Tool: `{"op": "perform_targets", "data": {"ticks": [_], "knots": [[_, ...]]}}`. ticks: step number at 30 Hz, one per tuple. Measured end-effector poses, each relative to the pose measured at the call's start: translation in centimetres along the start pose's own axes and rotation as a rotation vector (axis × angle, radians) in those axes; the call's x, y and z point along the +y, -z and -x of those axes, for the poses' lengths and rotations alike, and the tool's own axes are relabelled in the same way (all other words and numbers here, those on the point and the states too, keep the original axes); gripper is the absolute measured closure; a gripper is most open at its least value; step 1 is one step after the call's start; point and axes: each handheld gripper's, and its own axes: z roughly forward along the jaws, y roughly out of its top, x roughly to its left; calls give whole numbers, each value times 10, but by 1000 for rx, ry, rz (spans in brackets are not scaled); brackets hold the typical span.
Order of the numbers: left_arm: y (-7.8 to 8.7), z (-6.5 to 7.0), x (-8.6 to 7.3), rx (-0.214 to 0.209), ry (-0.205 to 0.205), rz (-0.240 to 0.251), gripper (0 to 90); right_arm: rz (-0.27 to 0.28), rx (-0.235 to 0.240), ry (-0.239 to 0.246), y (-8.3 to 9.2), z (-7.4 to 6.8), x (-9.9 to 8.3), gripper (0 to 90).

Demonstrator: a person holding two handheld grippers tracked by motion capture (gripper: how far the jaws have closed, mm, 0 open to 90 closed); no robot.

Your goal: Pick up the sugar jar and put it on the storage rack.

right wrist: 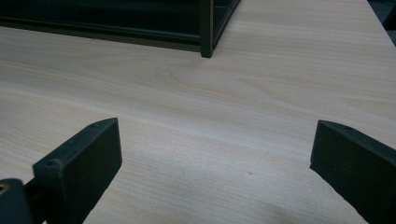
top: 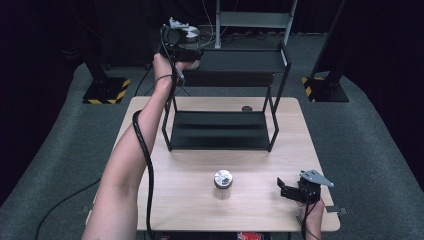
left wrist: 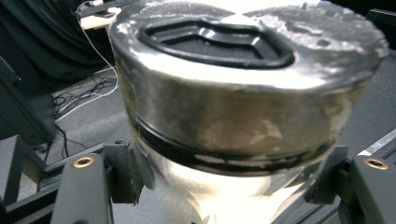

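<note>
Desk point(top: 190, 200): one, light wood, carrying the rack and one jar; it lies directly under the right jaws.

Rack point(top: 220, 131): one, black metal, two tiers. The lower shelf sits well ahead of the right jaws; the upper shelf point(top: 240, 60) lies just beside and slightly below the left jaws. Both tiers look bare; one small dark round item point(top: 246, 108), too small to identify, lies on the desk behind the lower shelf.

Jars: two, counted. Jar one point(left wrist: 243, 107), clear body with a metal lid bearing a black recessed handle, sits between the left jaws. Jar two point(top: 223, 184), same build, stands upright on the desk, off to the side of the right jaws and apart from them.

Left gripper point(top: 181, 47): one, raised at the upper shelf's left end, jaws clamped on jar one just under its lid.

Right gripper point(top: 289, 191): one, low over the desk's near right corner, jaws spread wide with nothing between them.

Progress, as judged: the work appears to be shelving the jars. Jar one is lifted to shelf height but not set down. Jar two is untouched. Roughly the first half is under way; remaining are placing and releasing jar one, then fetching jar two.
</note>
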Motion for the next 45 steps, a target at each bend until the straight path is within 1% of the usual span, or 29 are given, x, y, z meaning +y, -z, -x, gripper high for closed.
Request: {"op": "perform_targets", "data": {"ticks": [2, 6, 9, 12, 14, 15, 23, 36, 37, 40, 42, 43, 44, 45], "knots": [[-2, -1, -1, -5, 12, -4, 305, 0, 1, -1, 0, 0, 0, 11], [-4, -2, -1, -4, 16, -9, 305, 1, 0, 0, 0, 0, 0, 11], [-6, -4, -2, -7, 33, -7, 305, 1, 1, -2, 0, 0, 0, 11], [-6, -8, -4, -17, 53, -1, 305, 1, 1, -1, 0, 0, 0, 11], [-6, -13, -7, -34, 74, 4, 305, 2, 1, -1, 0, 0, 0, 11], [-6, -15, -7, -39, 78, 6, 305, 3, 1, -1, 0, 0, -1, 11], [-6, -14, -6, -37, 76, -1, 304, 2, -2, 1, 0, 0, 0, 11], [-6, -15, 1, -40, 80, -28, 302, 2, 2, -1, 0, 0, 0, 11], [-5, -16, 2, -46, 82, -28, 296, 1, 2, 0, 0, 0, 0, 11], [-1, -18, 6, -42, 101, -36, 241, 1, 3, 0, 0, 0, 0, 11], [2, -17, 12, -30, 107, -67, 167, 0, 3, 0, 0, 0, 0, 11], [3, -17, 12, -29, 110, -70, 124, 0, 2, 1, 0, 0, 0, 11], [5, -19, 14, -41, 107, -86, 99, 0, 2, 2, 0, 0, 0, 11], [6, -19, 16, -43, 100, -95, 58, 1, 2, 2, 0, 0, 0, 11]]}}
